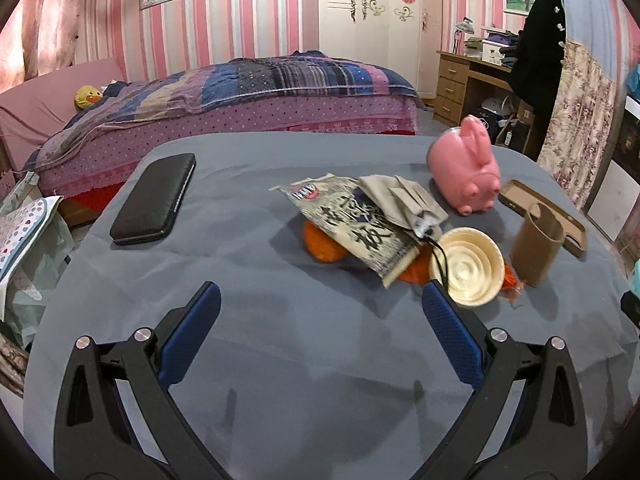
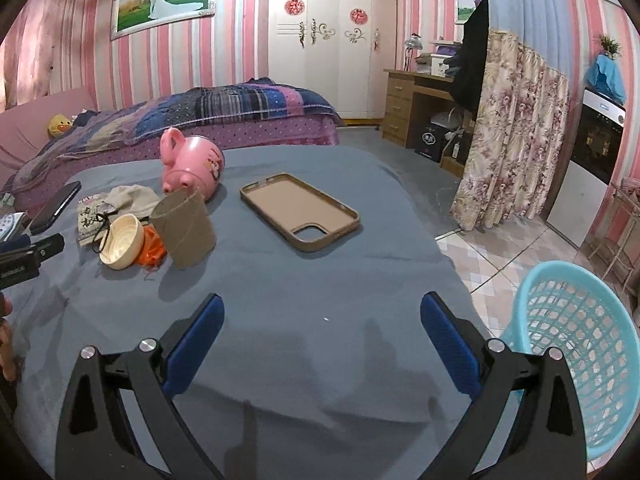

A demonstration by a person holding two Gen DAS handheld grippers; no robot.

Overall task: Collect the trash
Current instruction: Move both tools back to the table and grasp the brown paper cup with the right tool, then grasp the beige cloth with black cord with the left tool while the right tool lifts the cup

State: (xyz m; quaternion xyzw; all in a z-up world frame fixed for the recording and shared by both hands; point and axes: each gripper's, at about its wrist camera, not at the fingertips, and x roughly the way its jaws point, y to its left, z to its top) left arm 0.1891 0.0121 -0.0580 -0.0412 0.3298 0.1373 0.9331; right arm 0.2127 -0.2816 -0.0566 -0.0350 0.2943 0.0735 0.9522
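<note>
Wrapper [image 1: 352, 224]: flat on orange bag, long axis slanting from far-left to near-right.
Cardboard tube [image 1: 536, 246]: upright.
Left claw [image 1: 320, 316]: released.
Right claw [image 2: 322, 328]: released.

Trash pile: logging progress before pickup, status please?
Both grippers open, empty. Trash pile untouched on table; basket empty. Piggy bank, phone case nearby.

Table: grey-blue cloth [image 2: 304, 320].
Left: black case [image 1: 154, 199].
Middle: trash pile [image 1: 360, 224].
Right: pink piggy bank [image 2: 192, 166], phone case [image 2: 300, 212].
</note>
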